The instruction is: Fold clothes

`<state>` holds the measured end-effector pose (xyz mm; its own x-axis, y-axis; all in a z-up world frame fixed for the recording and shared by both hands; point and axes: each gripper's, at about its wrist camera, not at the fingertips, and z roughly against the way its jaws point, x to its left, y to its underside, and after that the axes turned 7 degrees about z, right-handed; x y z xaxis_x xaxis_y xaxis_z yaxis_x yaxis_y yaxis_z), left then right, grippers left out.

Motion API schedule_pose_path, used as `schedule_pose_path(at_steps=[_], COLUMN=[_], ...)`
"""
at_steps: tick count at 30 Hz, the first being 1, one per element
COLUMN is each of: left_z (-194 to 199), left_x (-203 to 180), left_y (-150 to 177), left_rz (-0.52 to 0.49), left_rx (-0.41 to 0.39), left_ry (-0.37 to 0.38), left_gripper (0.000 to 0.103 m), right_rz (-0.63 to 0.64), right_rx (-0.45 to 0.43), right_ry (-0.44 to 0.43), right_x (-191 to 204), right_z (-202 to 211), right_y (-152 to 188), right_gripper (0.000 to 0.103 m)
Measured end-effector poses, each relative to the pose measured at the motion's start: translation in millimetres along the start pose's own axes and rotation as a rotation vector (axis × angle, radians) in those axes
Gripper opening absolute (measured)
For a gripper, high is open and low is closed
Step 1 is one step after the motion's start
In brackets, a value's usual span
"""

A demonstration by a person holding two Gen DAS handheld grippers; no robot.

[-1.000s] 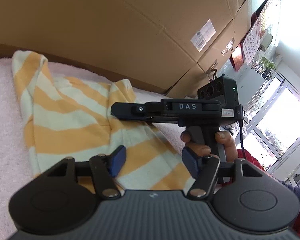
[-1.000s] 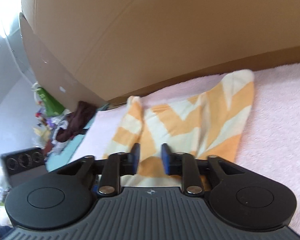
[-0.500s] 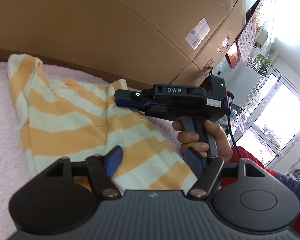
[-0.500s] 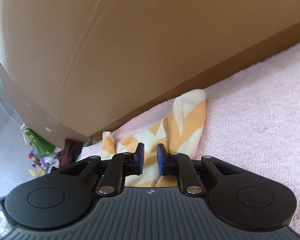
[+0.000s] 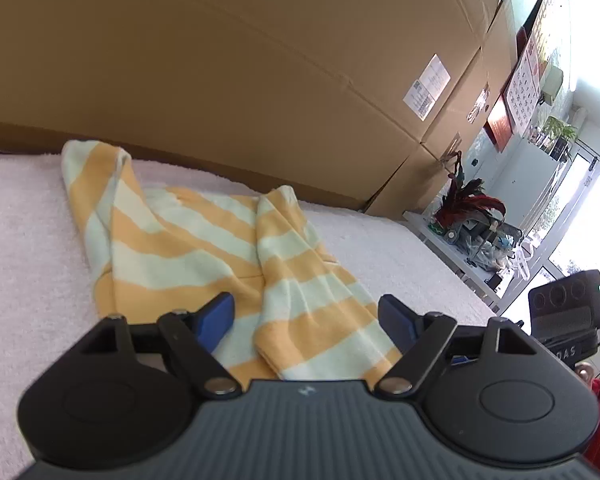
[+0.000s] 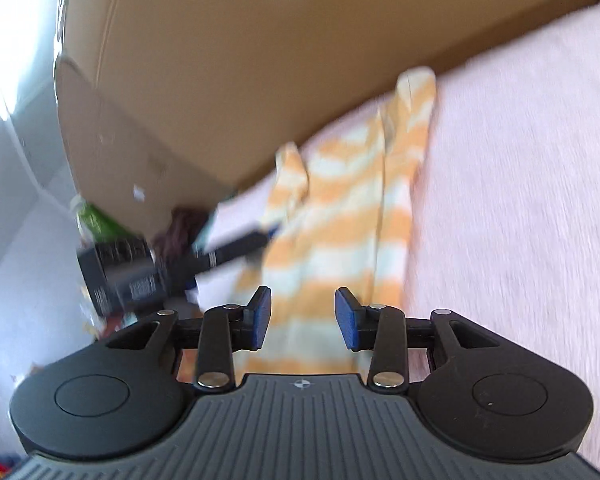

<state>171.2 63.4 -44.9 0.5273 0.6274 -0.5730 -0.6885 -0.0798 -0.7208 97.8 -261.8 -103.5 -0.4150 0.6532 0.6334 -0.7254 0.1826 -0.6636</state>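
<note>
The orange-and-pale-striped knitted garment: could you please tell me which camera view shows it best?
The left wrist view: the orange-and-pale-striped knitted garment is sharp, folds visible. The right wrist view shows the garment motion-blurred.

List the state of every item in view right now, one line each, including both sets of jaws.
Striped garment: lying partly folded on the pink towel, one flap laid over, not gripped.
Left gripper: jaws wide open, just been opening, garment edge between them but not pinched.
Right gripper: jaws open, just been opening, nothing held.
Cardboard boxes: closed, stacked behind.
</note>
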Motion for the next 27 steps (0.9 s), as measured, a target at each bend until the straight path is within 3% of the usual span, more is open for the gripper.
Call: schedule_pose_path(at_steps=[3,4,7,11,14,19,23,27], left_z=[0,0,1,0,0,6,6,2], left_x=[4,4,3,1,-4,-9,-7,7], left_y=[-1,-1,-1,0,1,2,2,-1], left_rz=[0.021,0.022,0.019,0.008,-0.012,-0.021,-0.017,0.073], left_rx=[-0.005,-0.007,-0.009,-0.003,-0.011,-0.074,-0.075,-0.029], left_ry=[0.0,-0.001,-0.008,-0.028,-0.056,-0.096,-0.084,0.0], left_gripper=[0.084,0.084,0.089,0.092,0.092,0.098,0.099,0.102], right_rz=[-0.023,-0.024,-0.023,0.011,-0.079,-0.183,-0.209,-0.312], right_rx=[-0.038,-0.064,-0.134,0.019,-0.008,-0.111,-0.119,-0.141], right_ry=[0.024,-0.01,-0.108,-0.126,-0.156,-0.199,-0.231,-0.305], right_x=[-9,-8,-6,0,-14,-31,-34,-49], right_z=[12,16,26,7,5,22,20,19], right_y=[10,12,17,19,16,19,18,19], right_gripper=[0.019,0.024,0.024,0.025,0.027,0.045,0.044,0.041])
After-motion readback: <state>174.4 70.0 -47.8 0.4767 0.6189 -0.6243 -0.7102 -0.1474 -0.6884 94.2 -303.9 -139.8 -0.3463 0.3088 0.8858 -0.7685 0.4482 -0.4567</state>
